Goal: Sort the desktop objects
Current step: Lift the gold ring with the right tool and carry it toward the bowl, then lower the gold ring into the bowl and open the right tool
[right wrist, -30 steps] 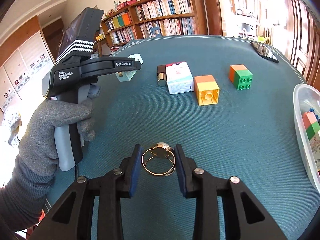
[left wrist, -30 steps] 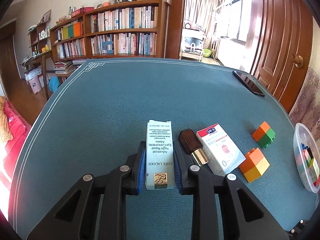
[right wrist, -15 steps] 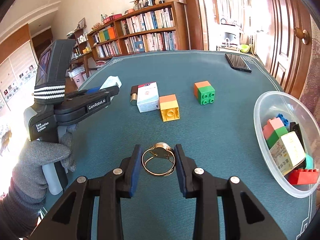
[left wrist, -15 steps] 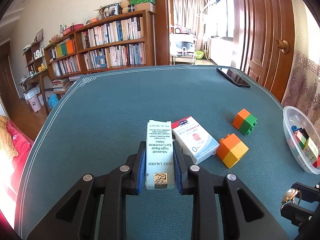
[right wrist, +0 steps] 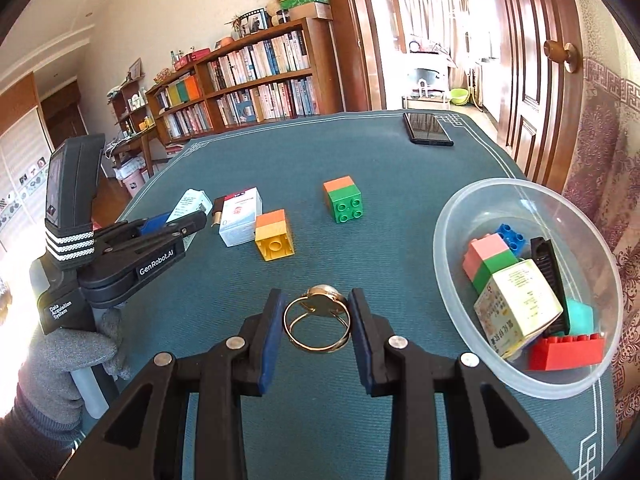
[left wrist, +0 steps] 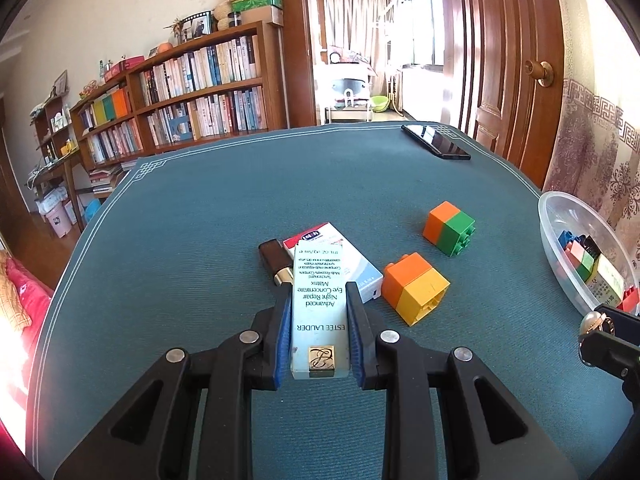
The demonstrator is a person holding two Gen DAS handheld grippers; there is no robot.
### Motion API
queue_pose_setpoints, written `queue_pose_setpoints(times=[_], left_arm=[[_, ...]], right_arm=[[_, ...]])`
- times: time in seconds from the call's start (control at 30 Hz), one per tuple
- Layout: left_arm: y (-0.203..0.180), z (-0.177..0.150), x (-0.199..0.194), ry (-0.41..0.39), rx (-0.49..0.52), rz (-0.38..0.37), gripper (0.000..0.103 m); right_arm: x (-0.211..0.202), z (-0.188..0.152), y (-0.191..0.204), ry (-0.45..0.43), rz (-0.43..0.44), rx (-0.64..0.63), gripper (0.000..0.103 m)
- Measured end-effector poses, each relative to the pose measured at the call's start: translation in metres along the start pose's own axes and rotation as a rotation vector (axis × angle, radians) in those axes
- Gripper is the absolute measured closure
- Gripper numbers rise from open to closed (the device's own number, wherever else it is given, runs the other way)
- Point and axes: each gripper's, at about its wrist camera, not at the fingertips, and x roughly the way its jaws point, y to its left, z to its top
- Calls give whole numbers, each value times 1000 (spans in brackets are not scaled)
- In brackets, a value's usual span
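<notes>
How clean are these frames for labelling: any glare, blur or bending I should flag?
Left wrist view: sharp; print on the Estee Lauder box is readable, the window is blown out, a bright flare washes the lower left edge, and the table edge bows. Right wrist view: sharp; ring glints, bowl rim shines, and dark corners vignette.

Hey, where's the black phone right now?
In the right wrist view the black phone lies flat at the table's far right corner, near the wooden door, well beyond the orange-and-green block.
</notes>
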Motion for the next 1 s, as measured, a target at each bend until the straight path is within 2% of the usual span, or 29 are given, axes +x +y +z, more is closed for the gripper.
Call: queue_pose_setpoints(times=[0.23,0.53,1.0], left_arm=[[-26,3,1,16,20,-57,77],[-69,16,-4,19,54,-176,77],[-138,30,-9,26,143,-336,77]], right_arm=[[-17,6,-35,-39,-53,44,67],[-41,10,-96,-81,-137,145,67],[-48,2,-158,-79,-204,256,67]])
